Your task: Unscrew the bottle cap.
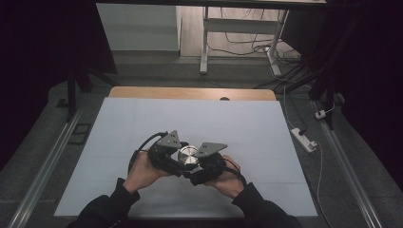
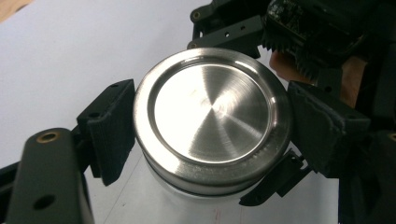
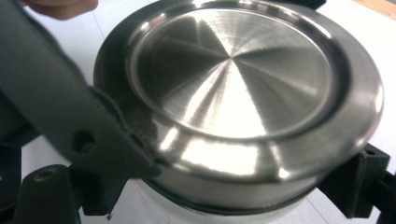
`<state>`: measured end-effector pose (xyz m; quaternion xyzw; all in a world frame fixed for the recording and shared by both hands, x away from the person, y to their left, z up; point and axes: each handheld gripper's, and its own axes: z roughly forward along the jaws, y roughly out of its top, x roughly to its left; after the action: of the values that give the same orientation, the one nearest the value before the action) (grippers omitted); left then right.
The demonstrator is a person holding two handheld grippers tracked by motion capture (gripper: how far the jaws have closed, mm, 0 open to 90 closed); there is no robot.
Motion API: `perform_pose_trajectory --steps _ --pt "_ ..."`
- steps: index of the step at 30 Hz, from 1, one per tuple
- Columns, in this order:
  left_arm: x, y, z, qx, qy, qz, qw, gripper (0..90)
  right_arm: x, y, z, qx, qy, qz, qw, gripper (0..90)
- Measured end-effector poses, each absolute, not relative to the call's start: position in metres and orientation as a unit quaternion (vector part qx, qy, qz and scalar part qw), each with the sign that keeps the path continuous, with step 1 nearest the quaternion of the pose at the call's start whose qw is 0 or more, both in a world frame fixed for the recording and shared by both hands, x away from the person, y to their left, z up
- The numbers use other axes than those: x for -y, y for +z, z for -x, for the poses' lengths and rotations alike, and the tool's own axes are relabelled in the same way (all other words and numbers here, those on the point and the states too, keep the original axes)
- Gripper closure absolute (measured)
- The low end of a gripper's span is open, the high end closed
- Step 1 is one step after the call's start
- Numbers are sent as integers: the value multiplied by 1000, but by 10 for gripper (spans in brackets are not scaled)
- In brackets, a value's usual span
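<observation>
A small white jar (image 2: 163,189) with a brushed steel lid (image 1: 188,154) stands on the white sheet, between both hands. My left gripper (image 2: 212,126) is shut on the steel lid (image 2: 212,119), one pad pressing each side of its rim. My right gripper (image 3: 233,191) comes from the other side and is shut on the jar just under the lid (image 3: 238,70). From above, the left gripper (image 1: 173,156) and the right gripper (image 1: 204,164) meet at the jar, and their grey plates flank the lid. The jar's lower body is hidden.
The white sheet (image 1: 142,123) covers most of the table, and a wooden strip (image 1: 190,92) shows at the far edge. A power strip (image 1: 304,139) lies on the floor at the right. Desk legs and cables (image 1: 247,47) stand beyond the table.
</observation>
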<state>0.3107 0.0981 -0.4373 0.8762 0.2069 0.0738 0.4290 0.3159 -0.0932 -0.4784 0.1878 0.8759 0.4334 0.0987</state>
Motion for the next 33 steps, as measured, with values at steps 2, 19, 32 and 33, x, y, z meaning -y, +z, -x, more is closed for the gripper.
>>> perform_pose_trajectory --steps 2,19,32,33 --pt "-98 -436 -310 -208 75 -875 431 206 94 -478 -316 -873 436 -192 99 152" --pt "-99 -426 -306 -241 92 -860 439 207 92 -480 -316 -874 430 -201 107 152" --pt "-112 -418 -301 -231 99 -862 440 206 99 -478 -321 -868 436 -206 115 153" --pt "-113 -417 -299 -229 97 -861 443 206 101 -477 -323 -867 438 -209 116 152"
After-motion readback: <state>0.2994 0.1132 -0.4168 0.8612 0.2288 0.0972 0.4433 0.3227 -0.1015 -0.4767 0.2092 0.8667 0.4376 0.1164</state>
